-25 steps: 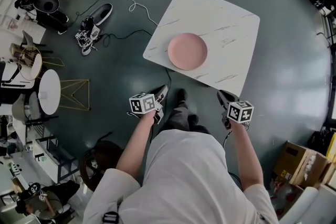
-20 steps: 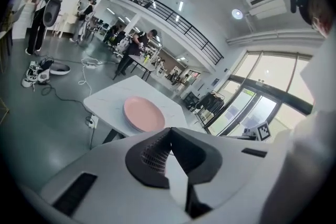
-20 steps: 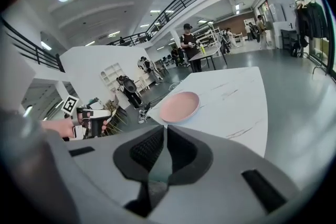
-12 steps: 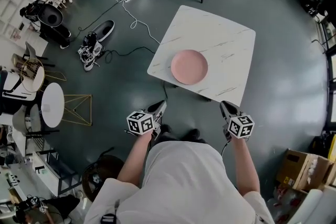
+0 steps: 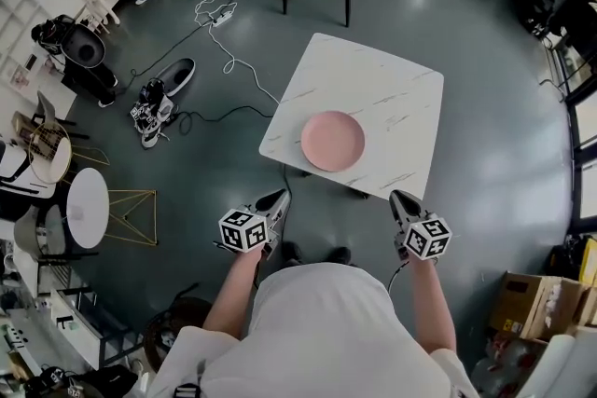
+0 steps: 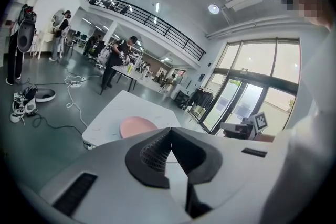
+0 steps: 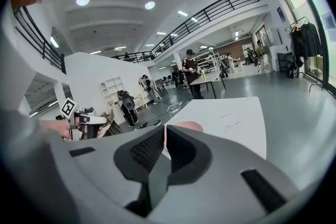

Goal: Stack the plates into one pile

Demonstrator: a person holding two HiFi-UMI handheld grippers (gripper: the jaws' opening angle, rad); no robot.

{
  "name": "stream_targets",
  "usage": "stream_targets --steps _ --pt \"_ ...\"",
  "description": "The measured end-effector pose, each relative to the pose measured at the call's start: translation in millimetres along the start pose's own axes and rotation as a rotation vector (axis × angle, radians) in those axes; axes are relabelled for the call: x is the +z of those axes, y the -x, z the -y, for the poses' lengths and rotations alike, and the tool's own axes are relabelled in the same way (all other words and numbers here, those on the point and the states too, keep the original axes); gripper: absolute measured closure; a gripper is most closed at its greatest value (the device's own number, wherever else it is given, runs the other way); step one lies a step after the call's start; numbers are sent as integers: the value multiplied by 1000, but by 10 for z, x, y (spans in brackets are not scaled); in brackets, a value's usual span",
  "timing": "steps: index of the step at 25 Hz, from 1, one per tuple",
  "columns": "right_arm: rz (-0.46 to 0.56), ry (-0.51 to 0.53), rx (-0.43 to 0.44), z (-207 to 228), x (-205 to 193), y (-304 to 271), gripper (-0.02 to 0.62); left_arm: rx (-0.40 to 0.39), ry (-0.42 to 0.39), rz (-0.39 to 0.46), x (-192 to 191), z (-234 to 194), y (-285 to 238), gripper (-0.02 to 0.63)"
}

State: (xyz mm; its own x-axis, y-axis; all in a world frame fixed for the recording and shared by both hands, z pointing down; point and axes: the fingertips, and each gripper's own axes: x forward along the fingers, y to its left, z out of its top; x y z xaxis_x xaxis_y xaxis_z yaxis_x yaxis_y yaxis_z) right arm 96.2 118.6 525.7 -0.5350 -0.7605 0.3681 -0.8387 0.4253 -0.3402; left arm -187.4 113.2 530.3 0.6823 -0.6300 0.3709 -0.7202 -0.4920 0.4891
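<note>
Plates (image 5: 332, 141) are seen as one pink round on the surface (image 5: 392, 89), ahead of both sets of fingers and apart from them; how many are stacked cannot be told. Since a second ago both grippers have been lifted, so the piling is judged finished. The left gripper (image 5: 273, 202) is held closed and empty. The right gripper (image 5: 403, 199) has just been closing, with nothing between its fingers. Both are pointed slightly downward.
</note>
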Motion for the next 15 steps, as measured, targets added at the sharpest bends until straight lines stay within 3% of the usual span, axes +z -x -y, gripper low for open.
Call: stream_targets --steps 10,15 --pt "25 -5 5 -116 168 -18 563 -32 16 38 212 39 32 592" --pt "39 -8 13 -161 224 -21 563 -38 -20 37 252 67 -3 592"
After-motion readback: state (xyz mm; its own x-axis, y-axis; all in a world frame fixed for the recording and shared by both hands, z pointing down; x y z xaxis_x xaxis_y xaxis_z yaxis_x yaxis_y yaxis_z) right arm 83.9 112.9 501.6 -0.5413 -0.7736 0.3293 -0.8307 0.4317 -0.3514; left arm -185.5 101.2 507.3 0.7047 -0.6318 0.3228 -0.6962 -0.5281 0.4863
